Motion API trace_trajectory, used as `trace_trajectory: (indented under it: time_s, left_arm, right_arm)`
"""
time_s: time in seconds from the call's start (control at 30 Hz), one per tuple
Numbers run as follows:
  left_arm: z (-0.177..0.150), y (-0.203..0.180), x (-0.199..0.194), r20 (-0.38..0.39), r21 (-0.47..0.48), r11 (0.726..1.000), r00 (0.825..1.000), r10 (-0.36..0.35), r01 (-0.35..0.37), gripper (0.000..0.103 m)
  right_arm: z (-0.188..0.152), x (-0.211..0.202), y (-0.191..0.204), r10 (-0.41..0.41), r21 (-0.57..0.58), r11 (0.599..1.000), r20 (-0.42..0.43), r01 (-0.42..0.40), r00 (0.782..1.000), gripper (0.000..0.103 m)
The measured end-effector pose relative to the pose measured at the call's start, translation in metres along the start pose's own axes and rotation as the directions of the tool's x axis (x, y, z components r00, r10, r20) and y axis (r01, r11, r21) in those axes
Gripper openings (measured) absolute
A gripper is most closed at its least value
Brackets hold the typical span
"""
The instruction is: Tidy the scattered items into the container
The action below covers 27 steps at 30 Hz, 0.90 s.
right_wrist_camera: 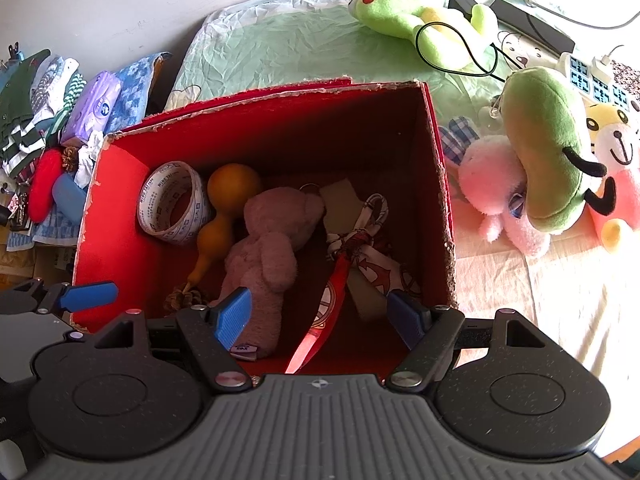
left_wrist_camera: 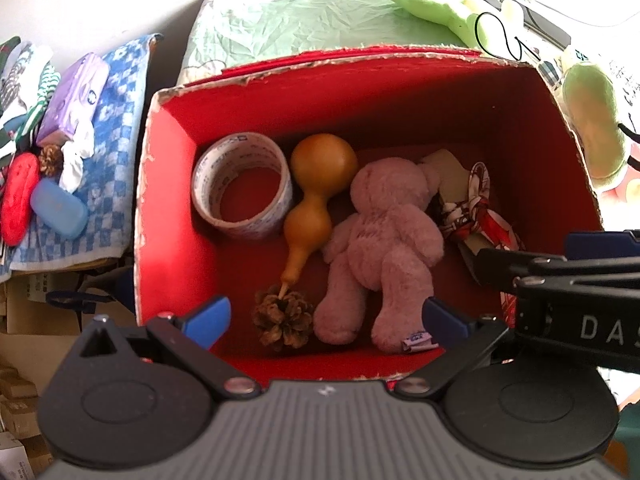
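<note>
**Both grippers empty over the box; next pick not yet chosen**

We hold both grippers above the red box (left_wrist_camera: 168,184), looking down into it. The left gripper (left_wrist_camera: 326,314) has its jaws spread wide with nothing between them. The right gripper (right_wrist_camera: 320,312) is likewise wide open and empty. The right one sits just beside the left, on its right, at the box's near edge.

In the box: tape roll (left_wrist_camera: 242,184) at far left, gourd (left_wrist_camera: 316,184) touching it, pinecone (left_wrist_camera: 283,320) at the gourd's stem, pink bear (left_wrist_camera: 380,240) face down in the middle, patterned scarf (right_wrist_camera: 368,248) on the right, partly over a pale card.

Judgement: we are between picks, with a drop apparently done and several items packed. Loose things remain outside. To the left, on a blue checked cloth: a red pouch (right_wrist_camera: 44,184), a blue case (right_wrist_camera: 68,198), a second pinecone, a purple tissue pack (right_wrist_camera: 94,110). To the right, on the bed: a green plush (right_wrist_camera: 544,148), a pink plush (right_wrist_camera: 496,188), a frog plush (right_wrist_camera: 404,8). We cannot tell which of these count as the scattered items.

Next move: lift clear of the box walls, swing one gripper out to the nearest loose item, line the open jaws across it. The soft plush should squash under grip; the case may slip.
</note>
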<state>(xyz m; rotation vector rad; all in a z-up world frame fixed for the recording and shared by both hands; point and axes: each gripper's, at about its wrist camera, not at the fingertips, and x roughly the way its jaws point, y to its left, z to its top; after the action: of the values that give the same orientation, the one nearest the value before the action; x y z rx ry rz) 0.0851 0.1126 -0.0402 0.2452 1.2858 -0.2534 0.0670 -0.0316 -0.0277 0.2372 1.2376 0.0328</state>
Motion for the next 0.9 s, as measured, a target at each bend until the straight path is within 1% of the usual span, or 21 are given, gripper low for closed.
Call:
trace_trajectory:
  time_s: [0.3, 0.57, 0.73, 0.9]
  left_arm:
    - [0.005, -0.005, 0.009, -0.004, 0.025, 1.0, 1.0, -0.016, 0.016, 0.102]
    - [0.005, -0.006, 0.011, -0.003, 0.038, 0.999, 1.0, -0.025, 0.025, 0.102]
    - [-0.001, 0.0, 0.01, -0.009, 0.012, 1.0, 1.0, -0.029, 0.029, 0.102]
    - [-0.001, 0.007, 0.014, -0.023, -0.019, 0.999, 0.999, -0.027, 0.027, 0.102]
  right_arm:
    - [0.006, 0.006, -0.006, -0.014, 0.002, 1.0, -0.016, 0.014, 1.0, 0.077]
    - [0.01, 0.008, -0.008, -0.004, 0.01, 1.0, -0.027, 0.004, 1.0, 0.077]
    - [0.01, 0.009, -0.005, 0.003, 0.001, 1.0, -0.032, -0.003, 0.999, 0.077]
    - [0.011, 0.011, -0.004, 0.006, -0.001, 1.0, -0.035, -0.006, 0.999, 0.077]
